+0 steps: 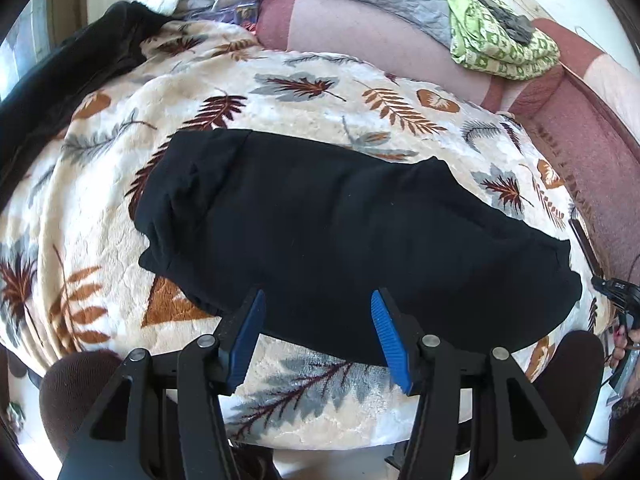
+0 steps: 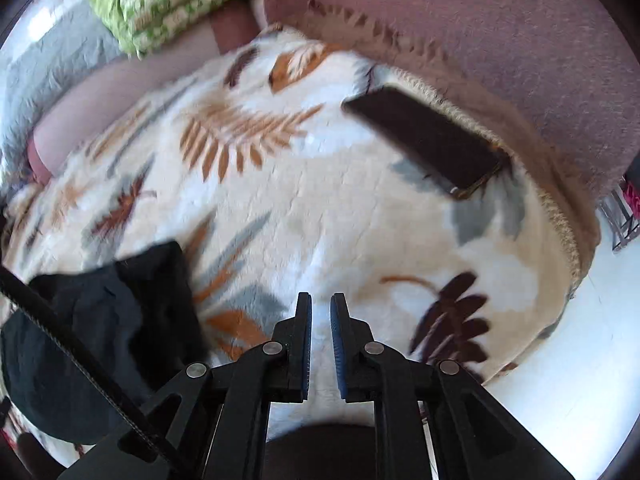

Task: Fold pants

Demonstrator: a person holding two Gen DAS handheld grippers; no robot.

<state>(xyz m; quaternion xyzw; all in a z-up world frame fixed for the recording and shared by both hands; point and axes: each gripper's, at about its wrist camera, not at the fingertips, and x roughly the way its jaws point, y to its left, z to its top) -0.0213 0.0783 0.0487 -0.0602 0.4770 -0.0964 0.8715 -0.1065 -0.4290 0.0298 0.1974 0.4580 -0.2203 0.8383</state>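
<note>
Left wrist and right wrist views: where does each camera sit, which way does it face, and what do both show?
Left wrist: on the left claw, open, looking down at the black pants on the leaf-print blanket; dark-clad knees at the bottom corners.
Right wrist: on the right claw, nearly closed and empty, facing the blanket's right end and a phone.
Shared: pants, blanket, green cloth.

The black pants lie folded into a wide, flat bundle (edges slightly rumpled). They rest on a leaf-patterned blanket.
</note>
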